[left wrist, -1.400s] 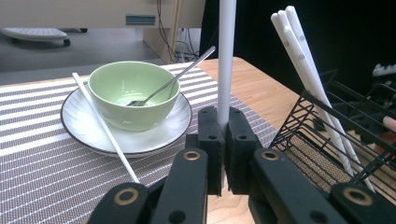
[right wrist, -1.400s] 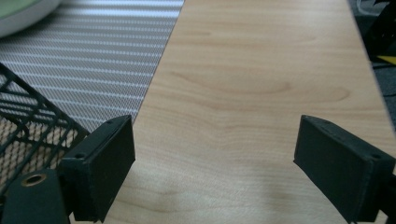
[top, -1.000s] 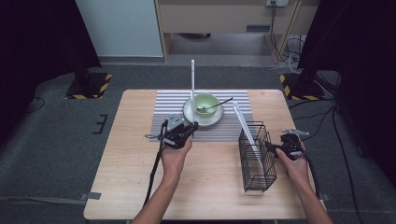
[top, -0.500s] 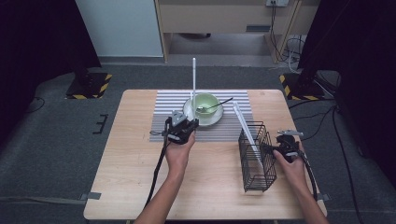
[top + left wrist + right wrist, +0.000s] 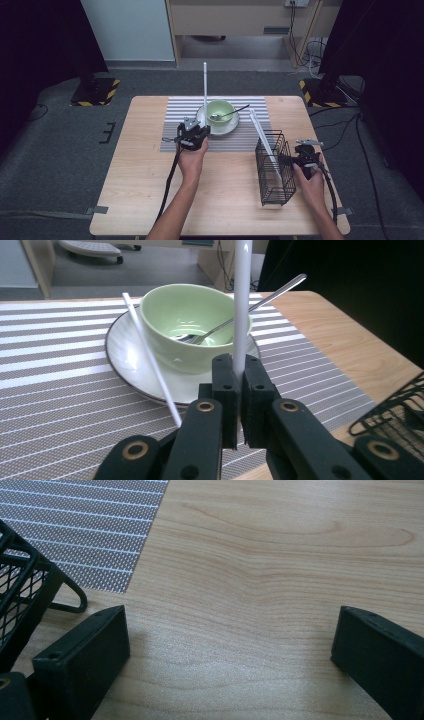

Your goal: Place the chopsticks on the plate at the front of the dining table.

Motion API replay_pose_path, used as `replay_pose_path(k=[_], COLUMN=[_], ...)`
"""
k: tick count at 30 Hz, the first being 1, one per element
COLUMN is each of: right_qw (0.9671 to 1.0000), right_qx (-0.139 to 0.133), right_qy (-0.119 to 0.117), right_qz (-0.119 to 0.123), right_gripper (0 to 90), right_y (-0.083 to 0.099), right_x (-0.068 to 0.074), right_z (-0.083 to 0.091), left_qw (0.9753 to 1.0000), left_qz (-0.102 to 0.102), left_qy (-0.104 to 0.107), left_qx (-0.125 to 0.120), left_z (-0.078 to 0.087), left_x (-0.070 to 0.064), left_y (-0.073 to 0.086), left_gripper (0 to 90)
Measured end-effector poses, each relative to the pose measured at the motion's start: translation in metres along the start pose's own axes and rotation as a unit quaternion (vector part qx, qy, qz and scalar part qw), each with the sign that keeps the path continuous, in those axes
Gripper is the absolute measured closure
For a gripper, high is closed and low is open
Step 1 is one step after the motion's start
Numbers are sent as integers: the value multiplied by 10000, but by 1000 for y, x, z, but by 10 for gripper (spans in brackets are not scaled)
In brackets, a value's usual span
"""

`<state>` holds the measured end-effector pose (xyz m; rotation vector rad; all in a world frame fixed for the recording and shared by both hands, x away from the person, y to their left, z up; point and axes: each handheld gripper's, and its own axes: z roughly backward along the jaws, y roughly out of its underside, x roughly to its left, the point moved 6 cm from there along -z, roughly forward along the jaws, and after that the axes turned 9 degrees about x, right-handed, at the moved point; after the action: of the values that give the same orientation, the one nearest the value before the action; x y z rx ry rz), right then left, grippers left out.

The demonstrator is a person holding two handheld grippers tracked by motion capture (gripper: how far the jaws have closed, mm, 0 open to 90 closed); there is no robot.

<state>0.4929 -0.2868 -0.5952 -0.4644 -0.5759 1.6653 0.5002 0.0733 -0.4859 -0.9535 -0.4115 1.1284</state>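
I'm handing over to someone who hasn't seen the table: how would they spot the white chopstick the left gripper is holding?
Start at the striped placemat on the wooden table, where a green bowl sits on a white saucer. Just before the saucer is the left gripper, its fingers shut on the white chopstick. It stands upright, unlike the one leaning on the saucer and the one slanting in the black wire basket.

The white stick (image 5: pixel 241 300) is cut off by the left gripper view's top edge; its lower end is hidden between the closed jaws.
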Motion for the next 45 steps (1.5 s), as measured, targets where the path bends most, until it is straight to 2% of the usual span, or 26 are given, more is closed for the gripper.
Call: replay_pose_path(k=[4,12,15,19,22,26,29,38,45], right_qw=[10000,10000,10000,10000,10000,10000,10000,10000,10000], right_qx=[0,-2,-2,-2,-1,-1,-1,-1,-1], right_qy=[1,4,5,5,5,5,5,5,4], right_qz=[2,2,4,3,-2,-1,2,-2,-3], right_gripper=[22,21,21,21,21,21,21,21,21], right_y=[0,0,0,0,0,0,0,0,0], right_x=[0,0,0,0,0,0,0,0,0], right_z=[0,0,0,0,0,0,0,0,0], left_qw=[9998,9993,9992,9983,9979,9972,9966,9951,9948], left_qz=[13,158,181,211,306,282,343,462,498], left_qy=[-178,-315,-319,-382,-347,-344,-304,-307,-242], left_qx=[34,79,157,389,443,603,680,823,858], left_z=[-2,-5,-8,-14,-18,-26,-30,-37,-40], left_x=[10,20,21,26,29,33,35,42,41], left_y=[3,8,10,15,17,23,27,34,35], left_gripper=[863,864,863,863,863,863,862,862,862])
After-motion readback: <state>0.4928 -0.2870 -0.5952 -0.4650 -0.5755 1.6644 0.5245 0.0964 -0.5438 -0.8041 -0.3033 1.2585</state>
